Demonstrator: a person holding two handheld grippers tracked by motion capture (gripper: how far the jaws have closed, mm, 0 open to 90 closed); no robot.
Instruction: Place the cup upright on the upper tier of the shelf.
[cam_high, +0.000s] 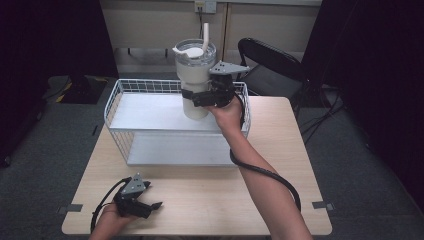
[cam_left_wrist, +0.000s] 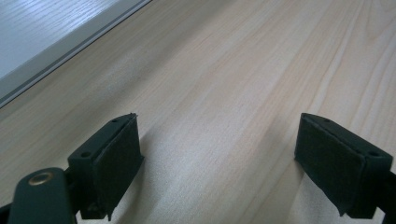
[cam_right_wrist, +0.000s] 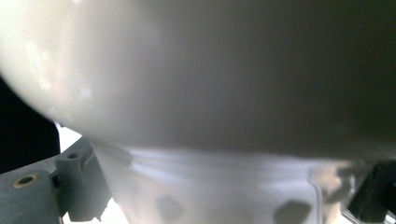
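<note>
Now right tongs (cam_high: 192, 96) clamp tumbler (cam_high: 195, 75) above basket (cam_high: 115, 102).

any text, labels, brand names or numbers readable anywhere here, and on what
No readable text in any of the three views.
Tumbler, held by the right hand-held gripper: plain white, no logo or print visible.
Wire basket, table, left hand-held gripper: unmarked.
Wall outlet plate: too small to tell.

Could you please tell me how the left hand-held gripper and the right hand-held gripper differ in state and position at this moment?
The left hand-held gripper is open and holds nothing; the right hand-held gripper is shut on the white tumbler. The left rests low on the wooden table near the person's edge; the right is raised over the wire basket. Both are black, with a cable and a grey plate.
</note>
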